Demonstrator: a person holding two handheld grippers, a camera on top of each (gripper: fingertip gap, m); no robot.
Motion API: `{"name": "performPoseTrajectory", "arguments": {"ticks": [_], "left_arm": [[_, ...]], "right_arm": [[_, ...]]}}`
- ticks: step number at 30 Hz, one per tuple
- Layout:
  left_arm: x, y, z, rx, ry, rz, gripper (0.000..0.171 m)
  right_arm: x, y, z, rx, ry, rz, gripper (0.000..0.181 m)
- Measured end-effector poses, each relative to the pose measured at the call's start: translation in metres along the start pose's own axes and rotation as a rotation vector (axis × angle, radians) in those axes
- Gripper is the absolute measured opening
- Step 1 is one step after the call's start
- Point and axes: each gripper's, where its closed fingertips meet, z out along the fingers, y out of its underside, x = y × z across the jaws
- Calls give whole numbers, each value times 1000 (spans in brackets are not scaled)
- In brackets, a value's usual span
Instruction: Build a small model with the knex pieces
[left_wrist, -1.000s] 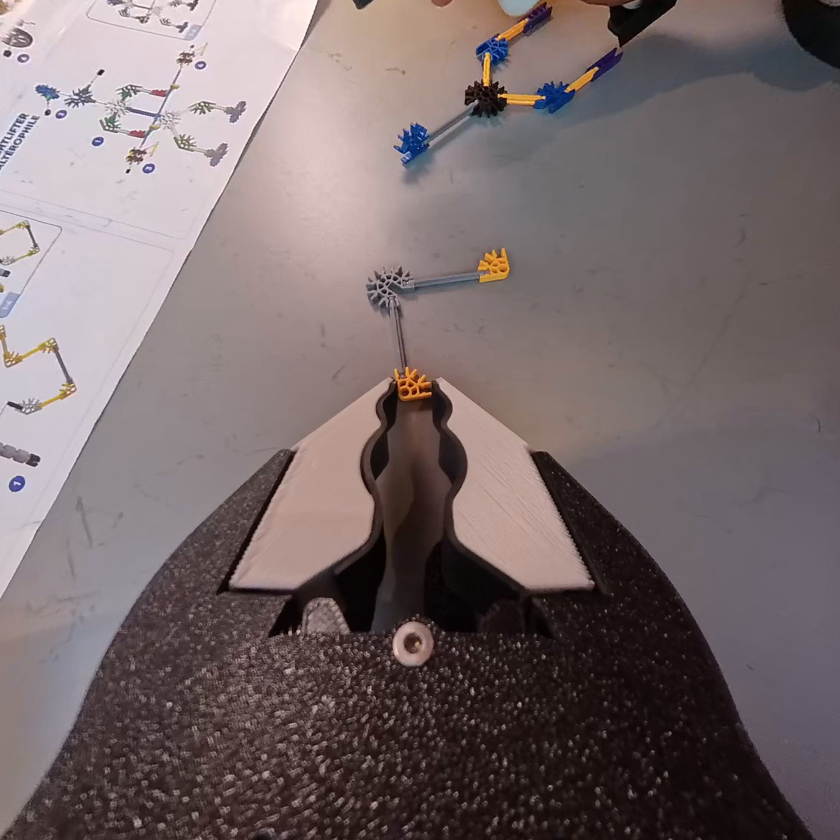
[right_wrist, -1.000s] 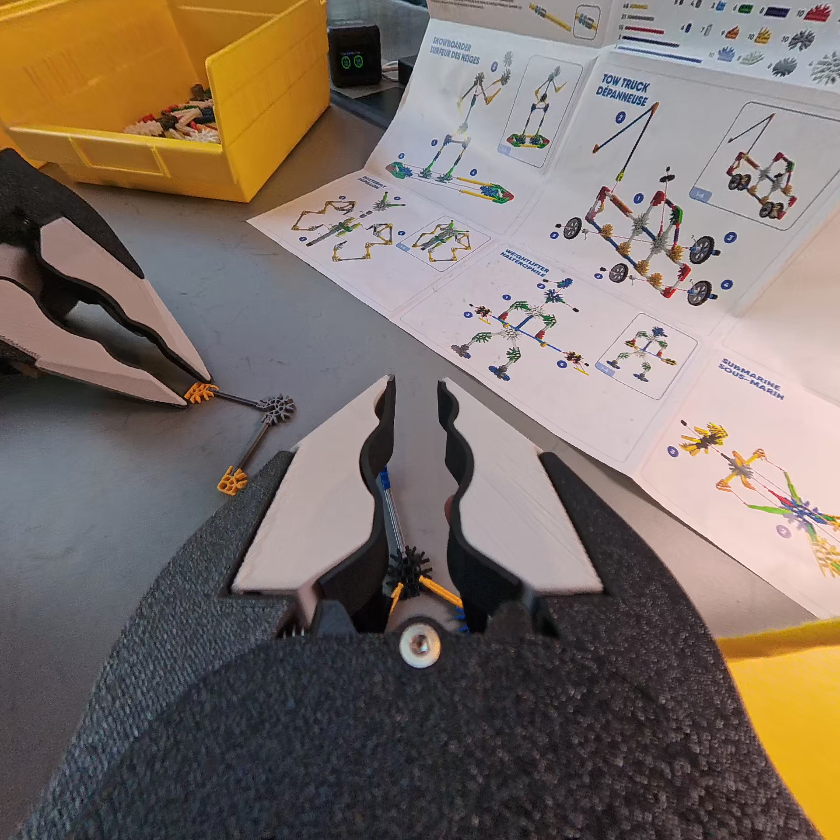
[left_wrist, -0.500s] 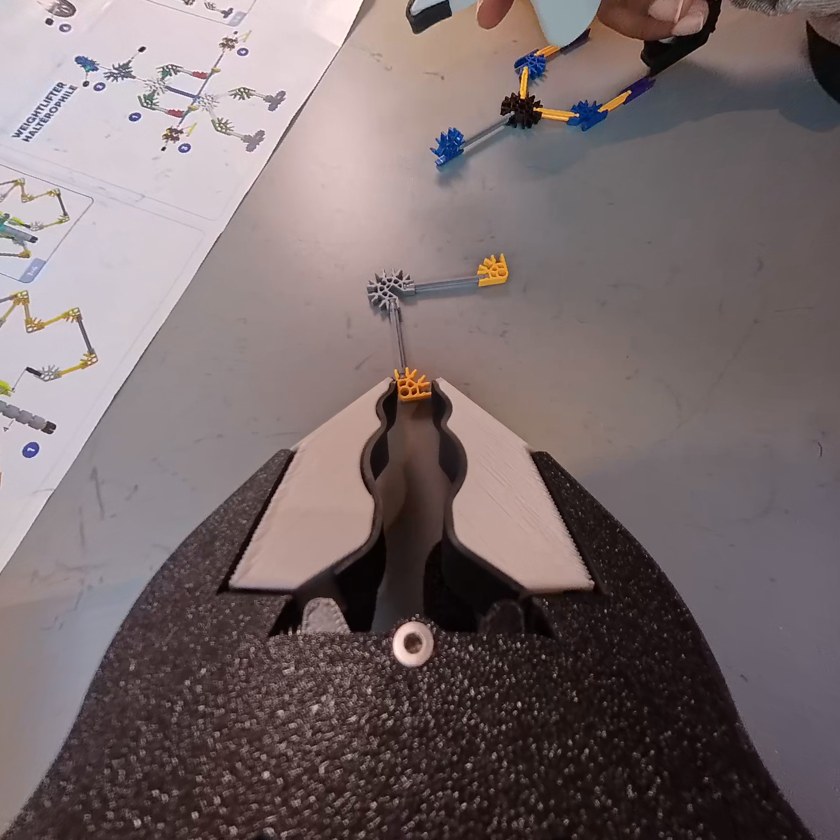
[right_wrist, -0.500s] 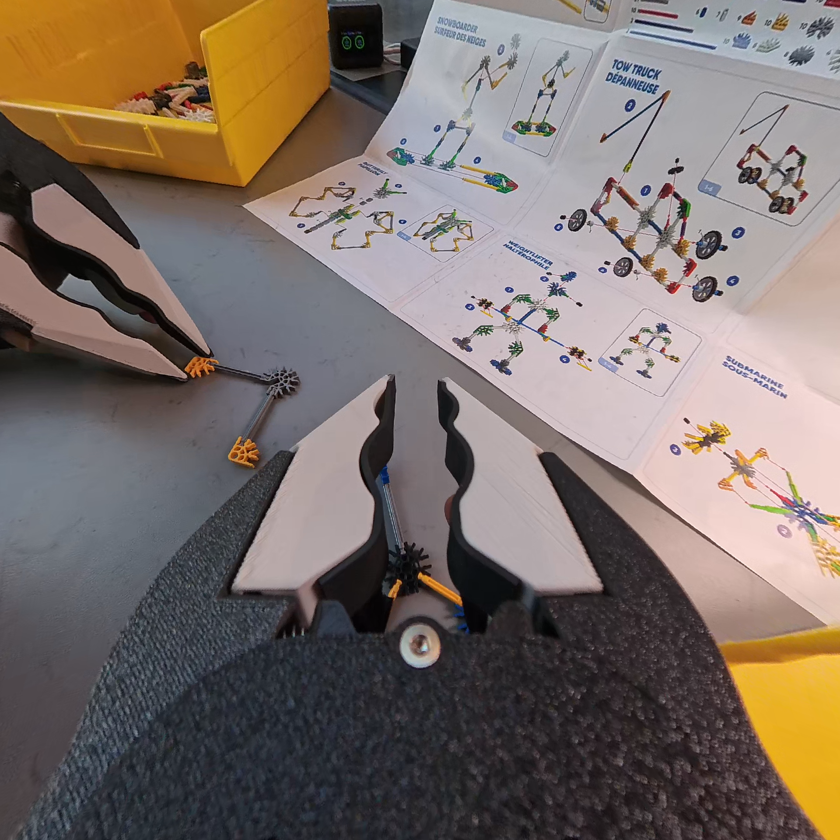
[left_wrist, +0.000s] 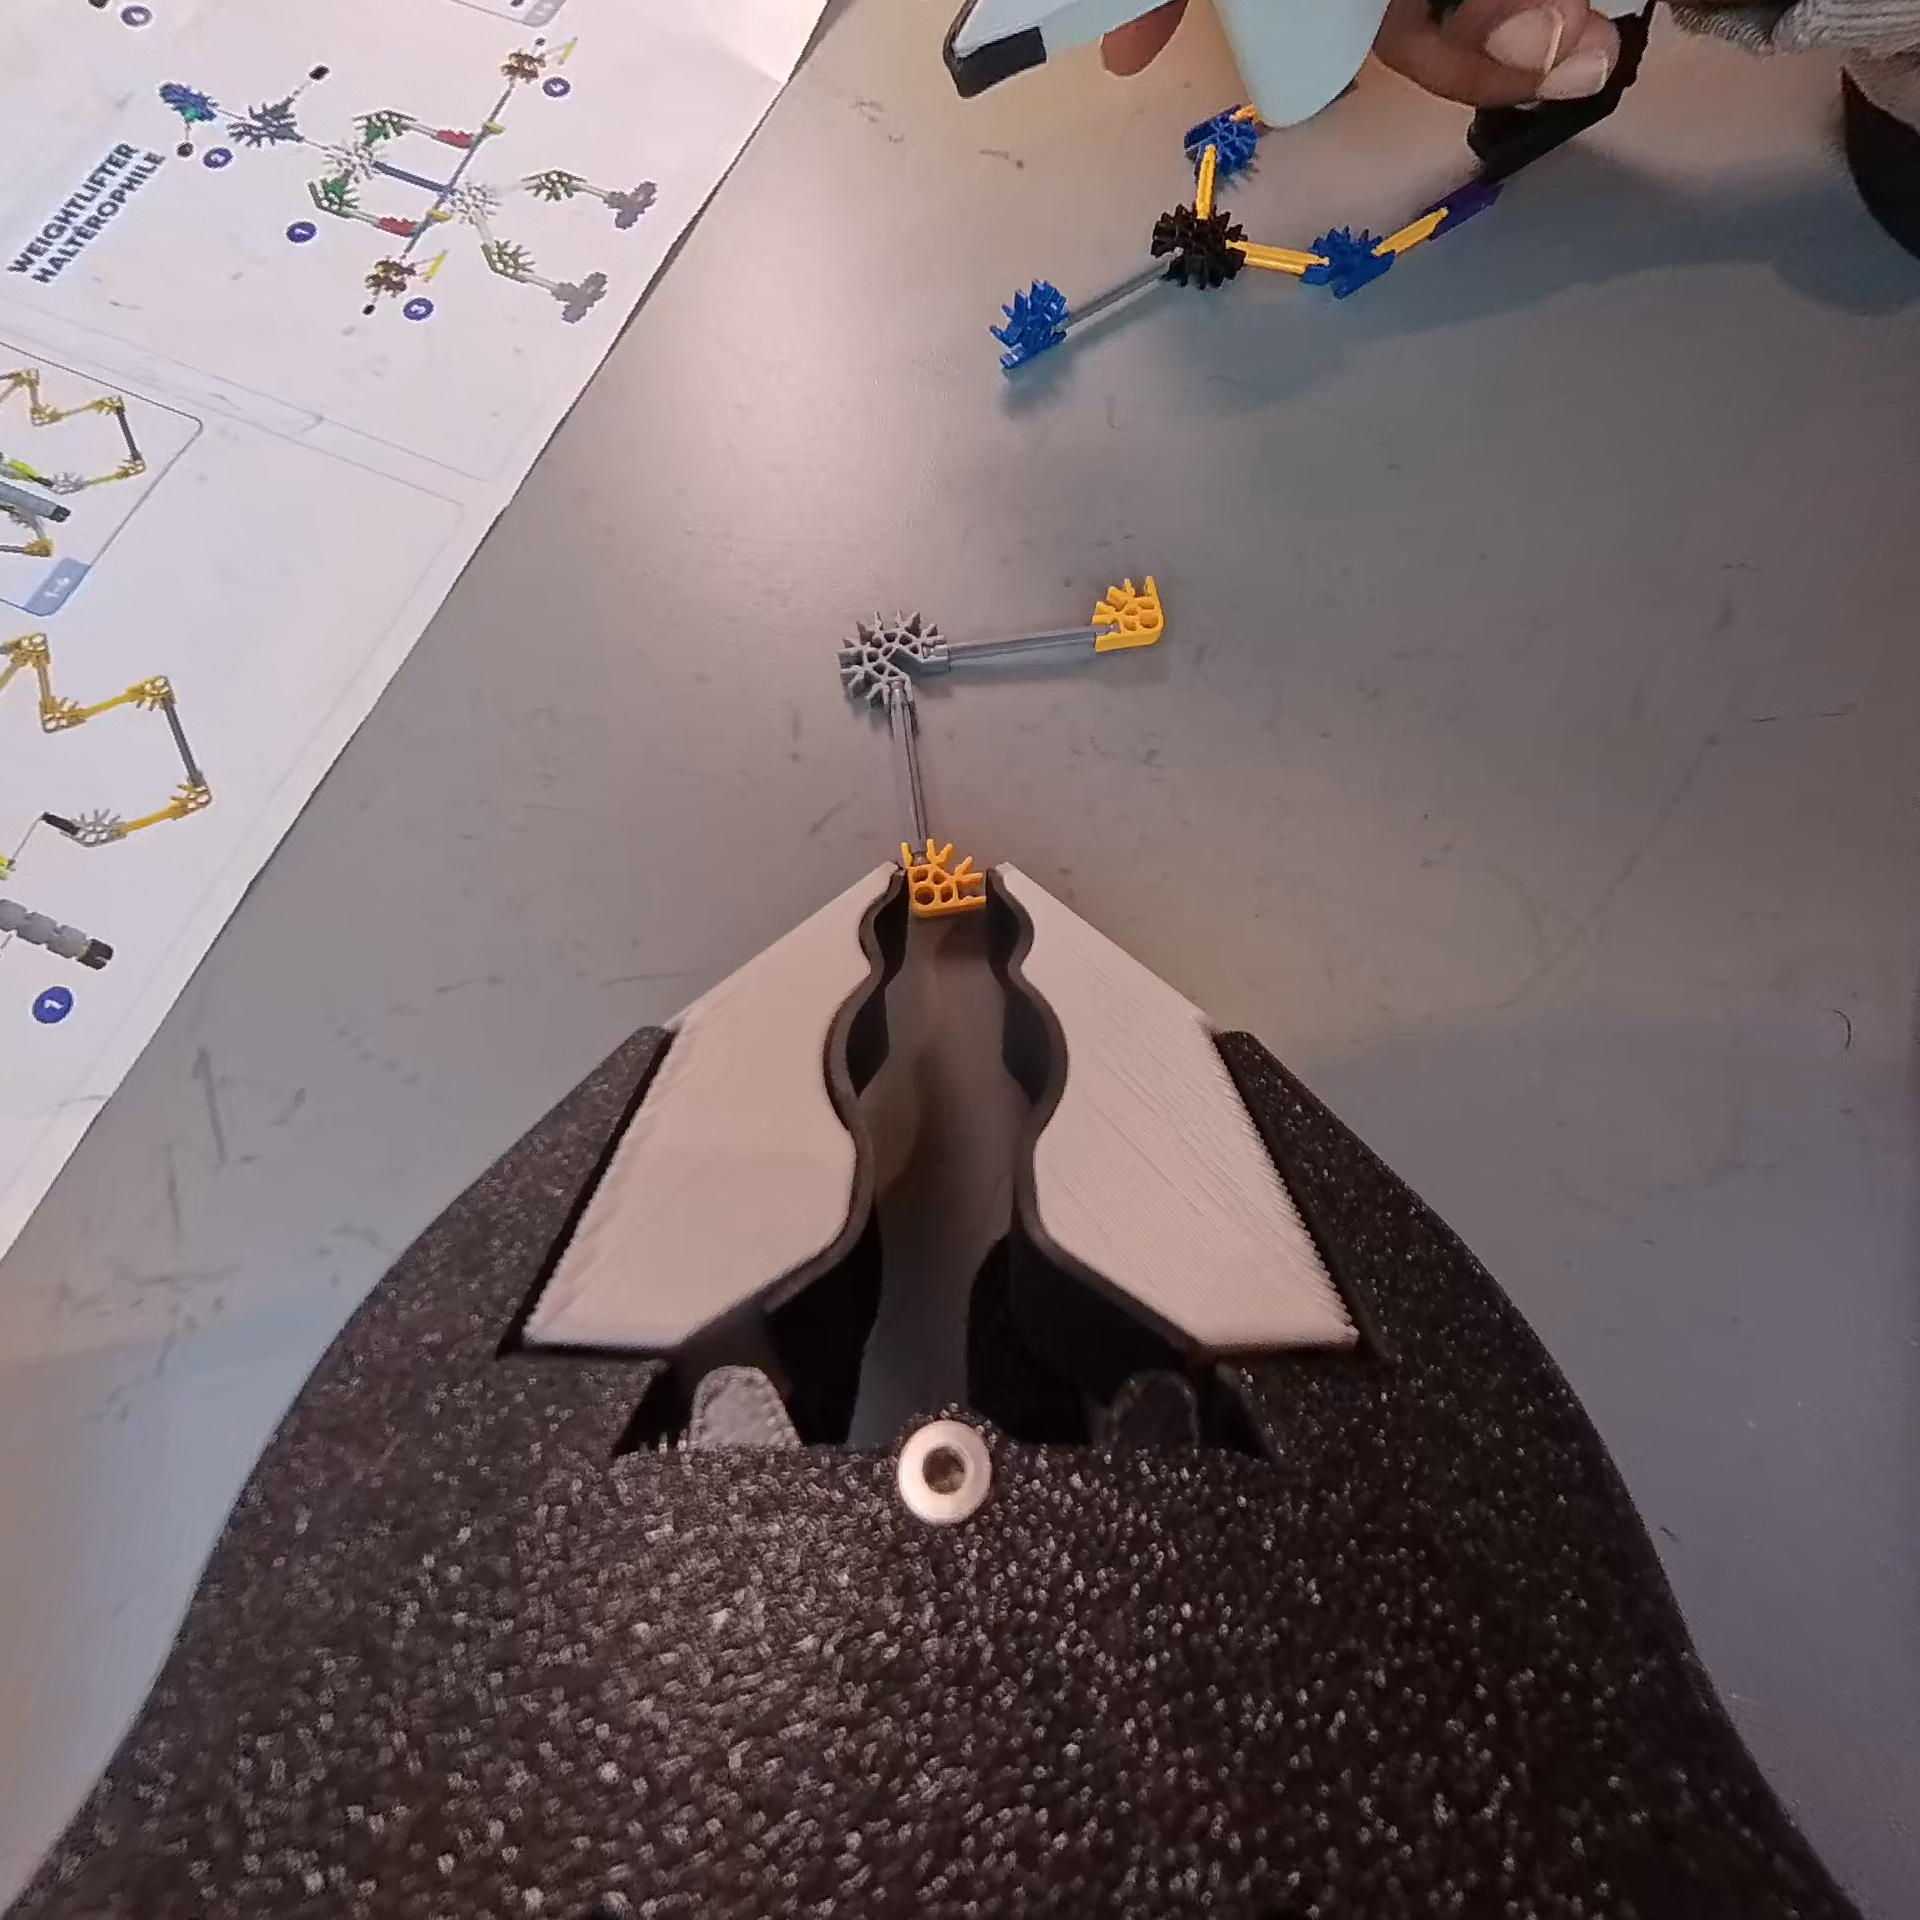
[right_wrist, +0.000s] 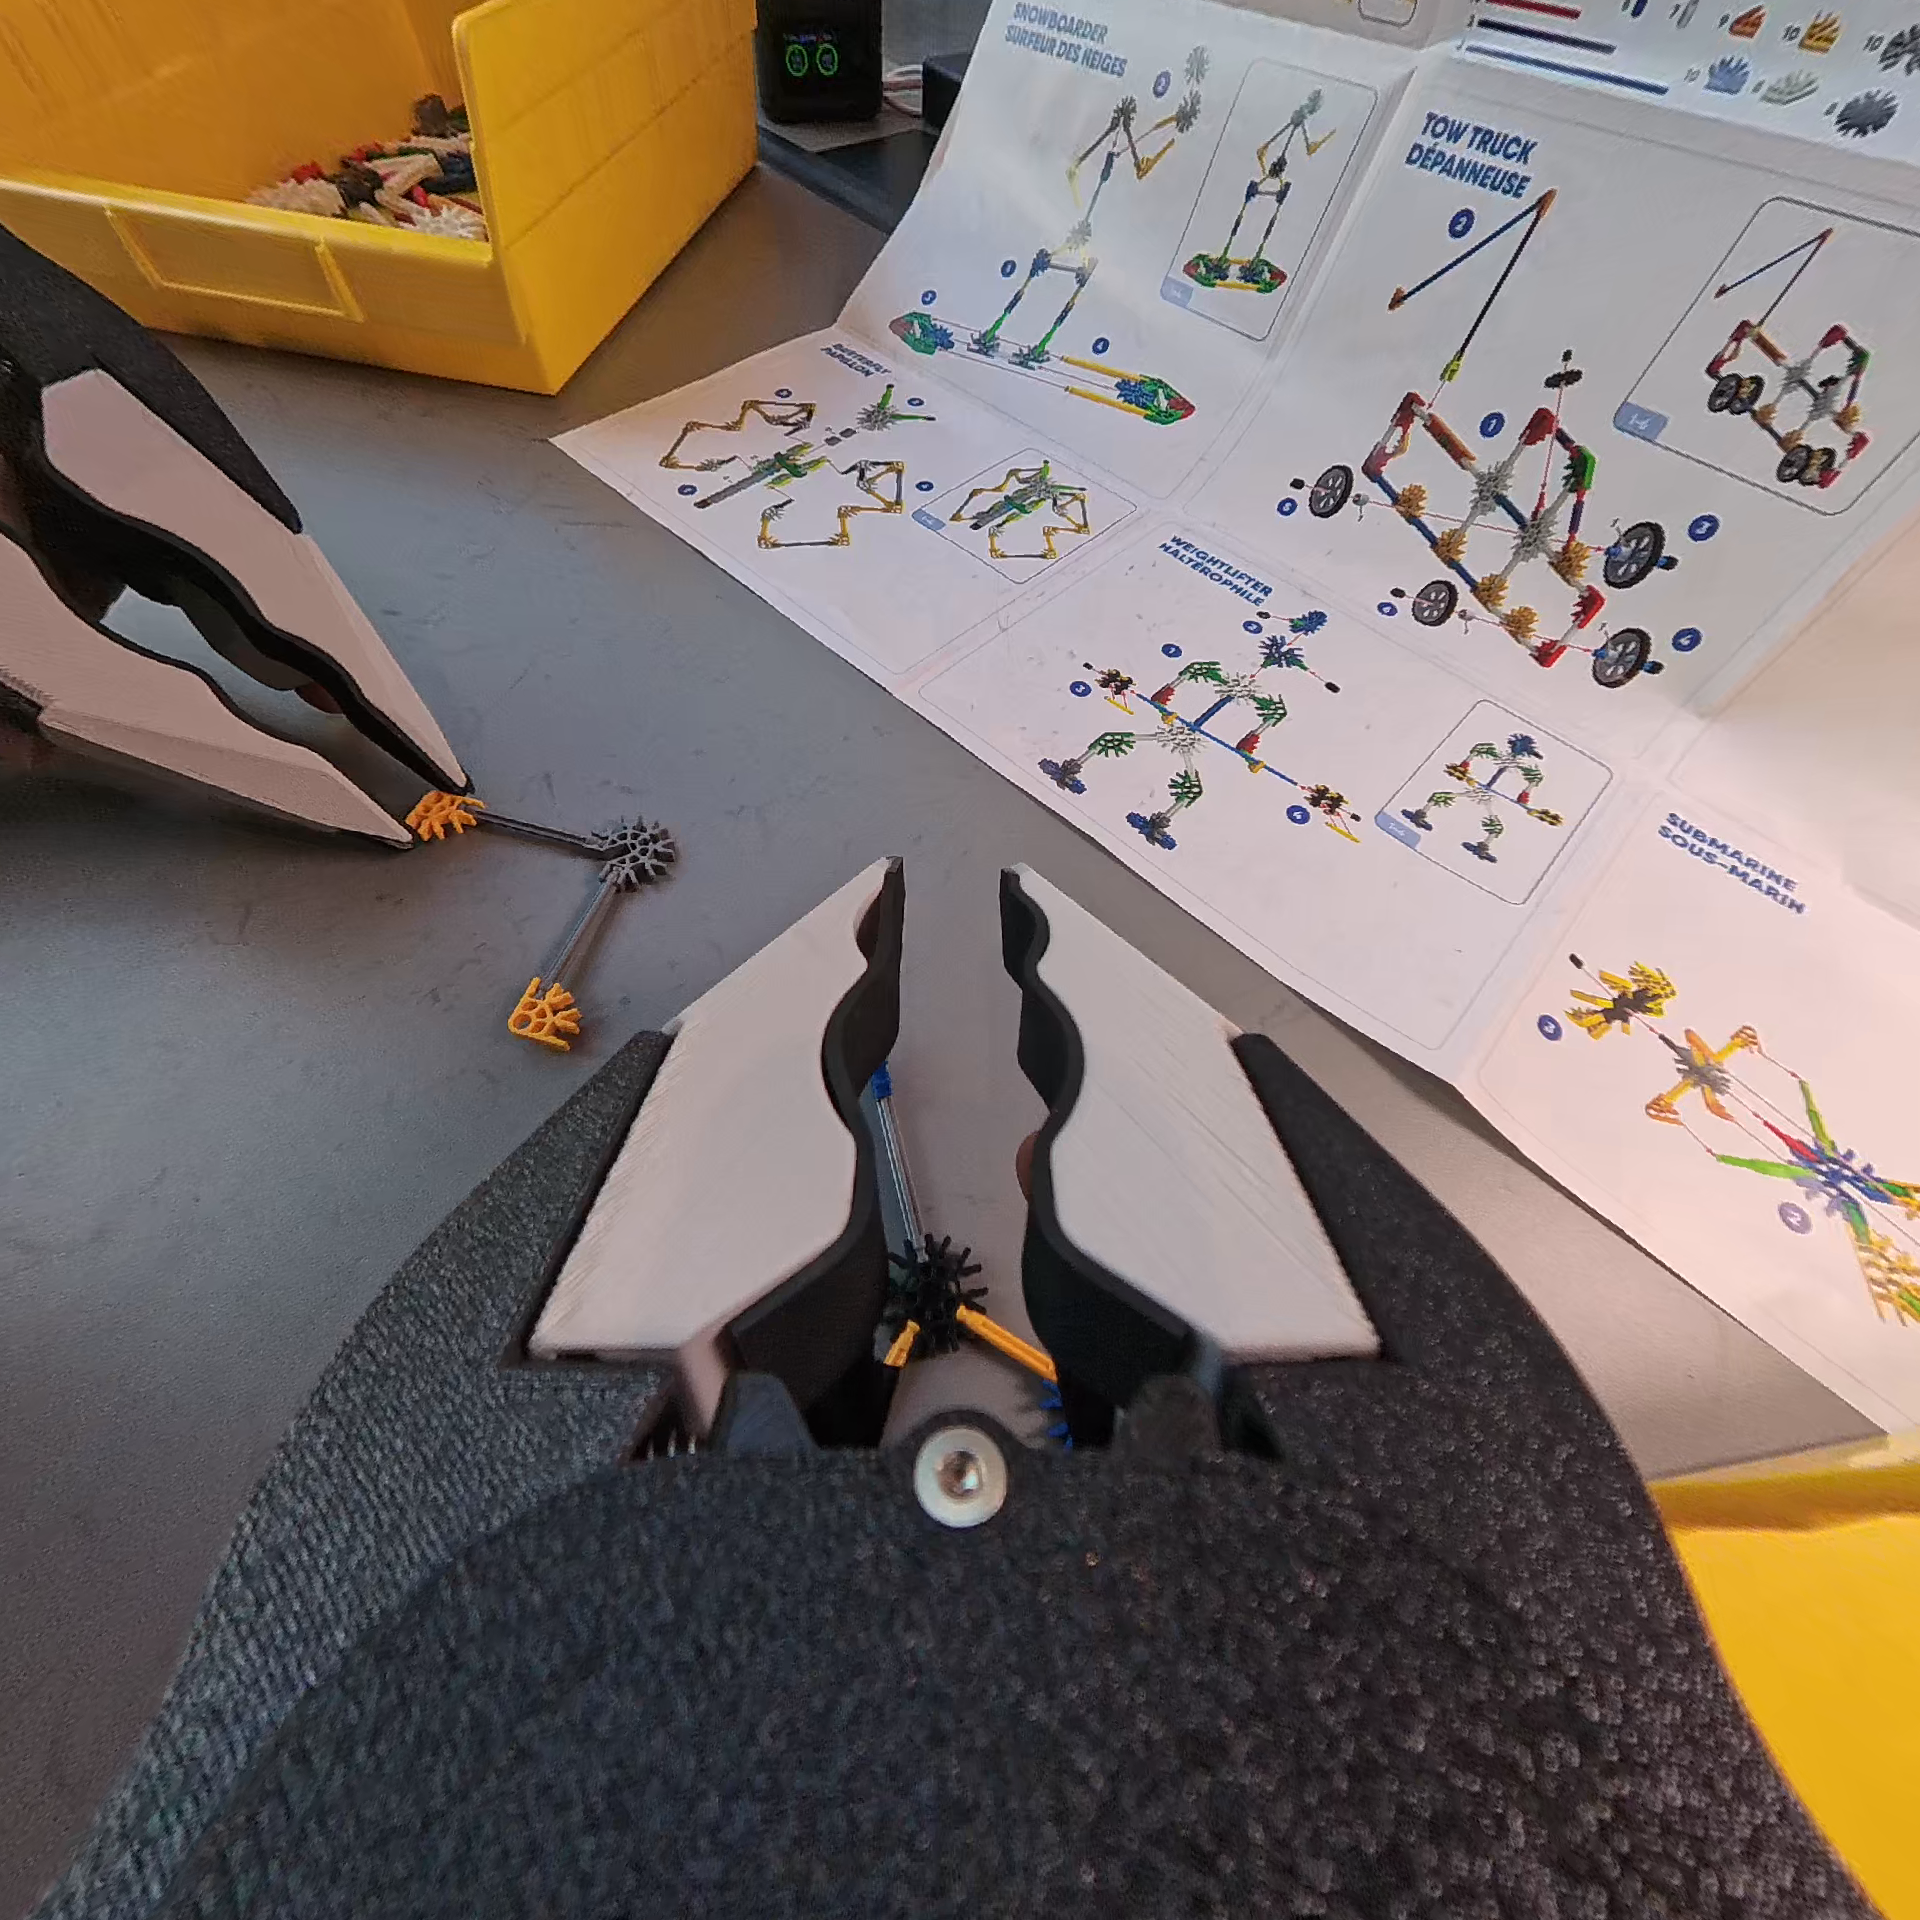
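Left wrist view, gripper: the left gripper (left_wrist: 943, 883) has its grey fingers closed at the tips on a small yellow plastic connector (left_wrist: 943, 885), low over the grey tabletop (left_wrist: 1455, 935).
Left wrist view, held piece: the connector ends a thin grey rod that runs to a grey snowflake-shaped hub (left_wrist: 890, 655); a second grey rod leaves the hub sideways to a second yellow connector (left_wrist: 1127, 615). Whether this end touches the table cannot be told.
Left wrist view, surroundings: farther off lies a blue, black and yellow rod assembly (left_wrist: 1205, 244), with the right gripper and a person's fingers (left_wrist: 1538, 42) over its far end. A white printed instruction sheet (left_wrist: 260, 416) lies to the left.
Right wrist view, gripper: the right gripper (right_wrist: 951, 883) has its jaws a little apart at the tips, with nothing between them there. The black hub (right_wrist: 935, 1283) of the coloured assembly shows through the gap, beneath the fingers; whether it is gripped cannot be told.
Right wrist view, surroundings: a yellow plastic bin (right_wrist: 416, 177) of loose parts stands behind the left gripper.
Handling judgement: the pinch is at the very tips on a small part, so steady pressure and a level wrist would likely keep the rods from swinging.
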Motion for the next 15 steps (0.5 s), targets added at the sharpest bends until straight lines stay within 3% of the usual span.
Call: {"name": "performPoseTrajectory", "arguments": {"ticks": [15], "left_arm": [[11,0,0,6,68,12,15]], "right_arm": [[-1,1,0,-7,-2,-10,17]]}}
